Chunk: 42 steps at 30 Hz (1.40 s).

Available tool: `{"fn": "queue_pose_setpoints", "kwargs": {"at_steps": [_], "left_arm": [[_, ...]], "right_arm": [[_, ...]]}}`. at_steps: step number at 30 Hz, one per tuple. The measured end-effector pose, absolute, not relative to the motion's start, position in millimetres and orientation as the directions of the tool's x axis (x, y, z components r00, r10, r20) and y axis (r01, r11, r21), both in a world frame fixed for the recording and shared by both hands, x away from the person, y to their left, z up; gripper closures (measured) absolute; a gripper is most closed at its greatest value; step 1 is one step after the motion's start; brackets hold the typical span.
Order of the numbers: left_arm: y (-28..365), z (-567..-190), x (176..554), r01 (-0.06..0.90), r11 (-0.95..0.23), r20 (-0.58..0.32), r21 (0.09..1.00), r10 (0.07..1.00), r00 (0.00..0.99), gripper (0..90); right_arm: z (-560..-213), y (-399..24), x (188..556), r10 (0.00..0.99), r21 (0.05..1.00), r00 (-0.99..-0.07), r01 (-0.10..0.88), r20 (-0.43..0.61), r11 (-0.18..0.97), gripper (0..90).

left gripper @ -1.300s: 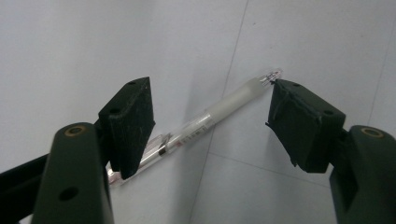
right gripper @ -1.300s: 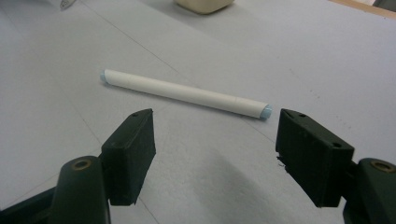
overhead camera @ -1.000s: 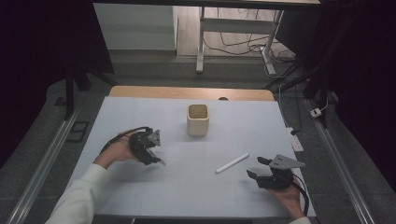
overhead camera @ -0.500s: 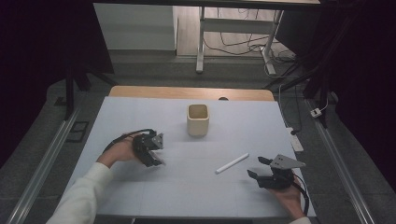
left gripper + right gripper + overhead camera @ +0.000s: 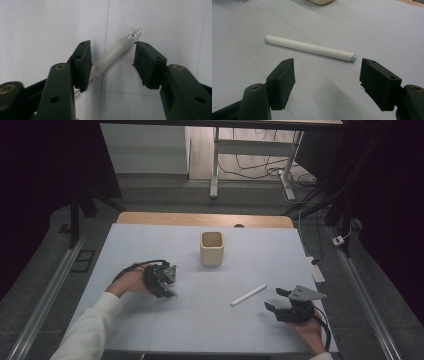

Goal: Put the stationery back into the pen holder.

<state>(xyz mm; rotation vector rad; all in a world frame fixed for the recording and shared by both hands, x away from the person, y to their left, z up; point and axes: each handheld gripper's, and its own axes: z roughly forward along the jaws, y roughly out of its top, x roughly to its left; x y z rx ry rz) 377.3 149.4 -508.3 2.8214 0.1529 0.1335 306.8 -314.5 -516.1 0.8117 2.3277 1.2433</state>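
The left tool has just been narrowing its jaws around a clear pen lying on the bench — the pen sits between the pads, not yet pinched — and little else has shifted.

The clear pen in the left gripper view carries a small dark print near its lower end. It is too small and blurred to read. No other writing is legible.

Pen rear end hidden behind jaw; contact perhaps unclear.

Left claw on table, white stick, beige cup
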Motion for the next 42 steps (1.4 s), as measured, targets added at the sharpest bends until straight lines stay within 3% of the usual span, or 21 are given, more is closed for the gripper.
{"fn": "queue_pose_setpoints", "kwargs": {"at_steps": [10, 24, 42], "left_arm": [[149.4, -508.5, 381.3, -0.011, -0.952, 0.072, 0.305, 0.011, 0.997, 62.3], [149.7, -508.9, 384.4, -0.070, -0.949, 0.045, 0.307, -0.059, 0.997, 76.5], [149.5, -508.9, 386.1, -0.114, -0.945, 0.047, 0.306, -0.105, 0.993, 79.8]], "right_arm": [[-516.4, -314.6, 307.0, 0.648, 0.838, -0.759, 0.314, -0.061, 0.446, 27.7], [-516.8, -313.8, 307.1, 0.646, 0.837, -0.761, 0.312, -0.063, 0.449, 27.8], [-517.6, -312.9, 307.3, 0.641, 0.837, -0.765, 0.310, -0.063, 0.451, 27.8]]}}
